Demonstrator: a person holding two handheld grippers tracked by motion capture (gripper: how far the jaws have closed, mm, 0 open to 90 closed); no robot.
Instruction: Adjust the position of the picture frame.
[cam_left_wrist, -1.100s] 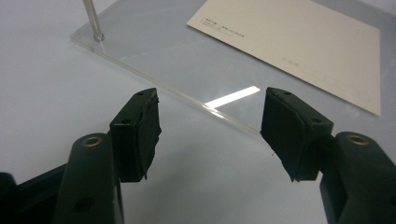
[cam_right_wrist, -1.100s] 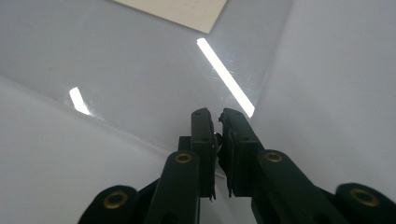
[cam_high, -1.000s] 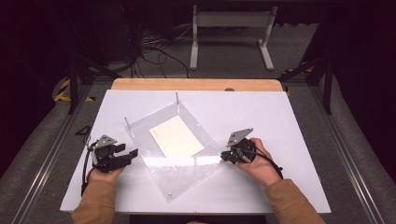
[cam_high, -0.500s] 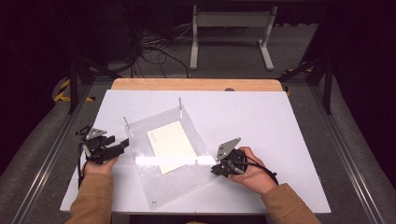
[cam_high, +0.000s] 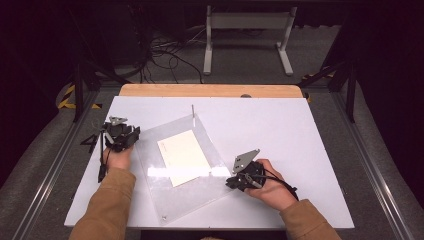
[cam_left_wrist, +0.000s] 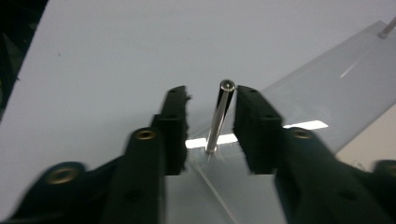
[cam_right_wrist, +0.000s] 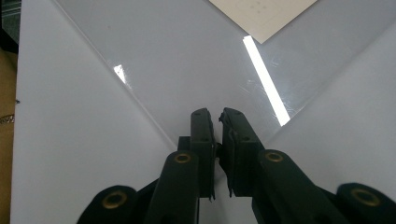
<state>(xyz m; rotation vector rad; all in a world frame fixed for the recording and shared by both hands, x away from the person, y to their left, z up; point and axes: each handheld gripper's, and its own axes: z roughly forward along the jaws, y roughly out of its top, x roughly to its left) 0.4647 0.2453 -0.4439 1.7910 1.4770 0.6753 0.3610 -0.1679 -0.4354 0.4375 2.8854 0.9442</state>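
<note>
A clear acrylic sheet (cam_high: 195, 195) lies turned like a diamond on the white table (cam_high: 280, 130), with a cream paper (cam_high: 182, 156) at its middle. Thin metal posts stand at its corners; one rises at the far corner (cam_high: 192, 111). My left gripper (cam_high: 131, 136) is at the sheet's left corner. In the left gripper view it (cam_left_wrist: 210, 100) stands open, its jaws on either side of an upright metal post (cam_left_wrist: 219, 116). My right gripper (cam_high: 231, 181) is at the sheet's right corner. In the right gripper view its jaws (cam_right_wrist: 217, 114) are shut on that corner of the sheet (cam_right_wrist: 163, 56).
A wooden strip (cam_high: 210, 90) runs along the table's far edge. Beyond it are cables (cam_high: 165, 50) and a metal stand (cam_high: 245, 30) on the floor. Metal rails run along both sides of the table. The table's right half is bare white surface.
The sheet has swung round, its right corner pulled nearer me by the right gripper. My left gripper has moved away from me to the left corner post.
</note>
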